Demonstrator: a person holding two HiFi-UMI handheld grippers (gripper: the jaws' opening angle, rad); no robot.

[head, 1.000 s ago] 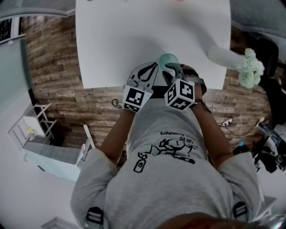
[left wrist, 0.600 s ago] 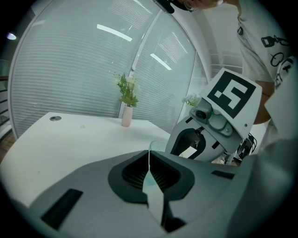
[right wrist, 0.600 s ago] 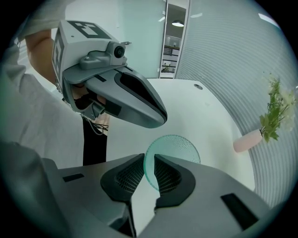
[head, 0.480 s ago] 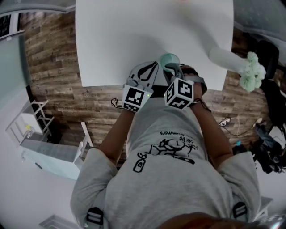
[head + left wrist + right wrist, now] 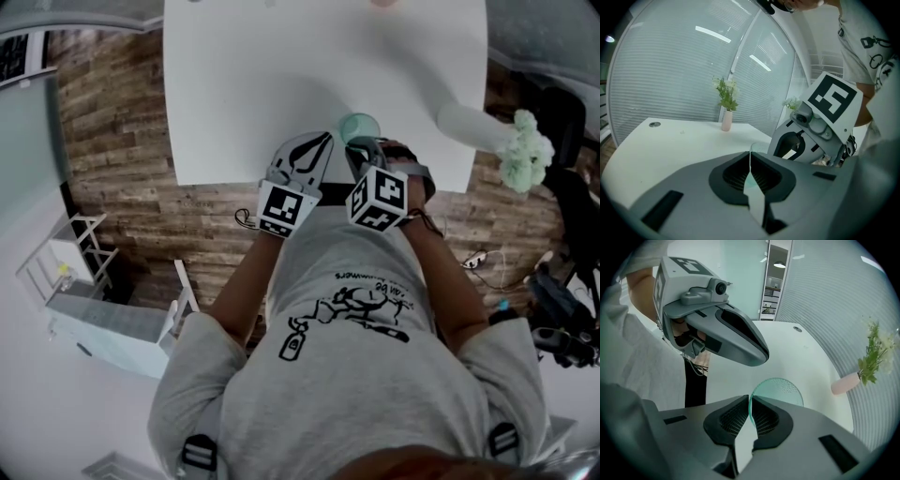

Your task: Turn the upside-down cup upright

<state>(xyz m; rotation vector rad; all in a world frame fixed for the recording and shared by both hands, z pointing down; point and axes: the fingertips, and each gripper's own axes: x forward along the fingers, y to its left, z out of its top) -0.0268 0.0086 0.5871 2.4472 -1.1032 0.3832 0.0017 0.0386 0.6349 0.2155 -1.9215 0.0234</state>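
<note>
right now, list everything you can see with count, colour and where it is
table: 1, white, top centre of the head view
cup: 1, clear green, by the table's near edge
vase of flowers: 1, pale vase with white-green blooms, table's right edge
floor: 1, brown wood planks, around the table
rack: 1, white, on the floor at left
cables: a few, dark, on the floor at right
shirt: 1, grey with black print, on the person
left gripper: 1, grey, shut and empty, left of the cup
right gripper: 1, grey, jaws just closed on the cup's edge
</note>
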